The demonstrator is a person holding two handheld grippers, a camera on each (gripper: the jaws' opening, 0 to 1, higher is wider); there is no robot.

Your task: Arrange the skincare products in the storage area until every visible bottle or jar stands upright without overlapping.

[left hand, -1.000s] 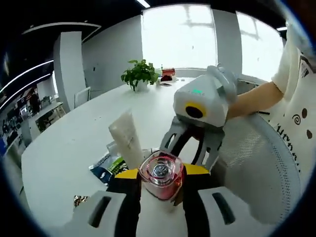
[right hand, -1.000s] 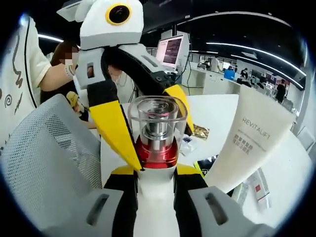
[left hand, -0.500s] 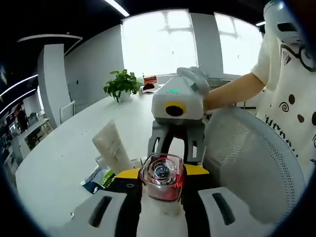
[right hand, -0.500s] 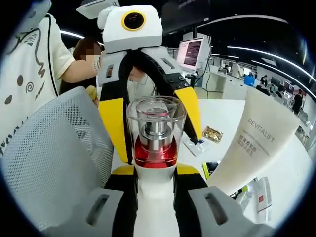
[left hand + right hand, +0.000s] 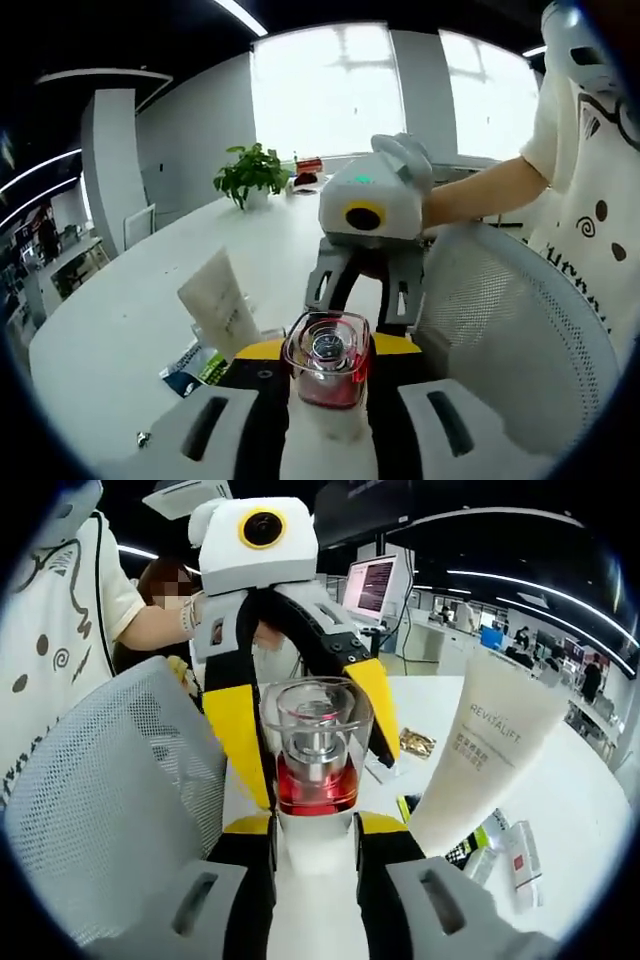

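Right gripper (image 5: 315, 825): its yellow-tipped jaws rise from the bottom of the right gripper view and close on the white body of the bottle (image 5: 316, 755) — clamped on it.
Left gripper (image 5: 322, 355): in the left gripper view its jaws also press against the same bottle (image 5: 327, 360) from both sides, so both tongs grip one item between them.
Bottle: white lower body, red band, silver pump under a clear cap; it stands along the jaws in the right gripper view, and the left gripper view looks down on its cap. No writing can be read on it.
Other gripper in view: the left gripper (image 5: 305, 735) faces the right gripper's camera, its yellow jaws flanking the bottle; the right gripper (image 5: 365, 300) shows just behind the bottle in the left gripper view, with a gloved hand (image 5: 405, 160) on it.
Tube (image 5: 485, 755): white, standing just right of the bottle with its crimped end up, printed "REVITALIFT" with smaller lines below that are too small to read; seen also at (image 5: 218, 305).
Mesh basket (image 5: 110, 780): white wire wall beside the bottle; its contents cannot be seen.
Flat packets (image 5: 520, 855): lying on the white table (image 5: 110, 320) near the tube's foot, print unreadable.
Far end: a potted plant (image 5: 250, 170) on the table — well apart from the products.
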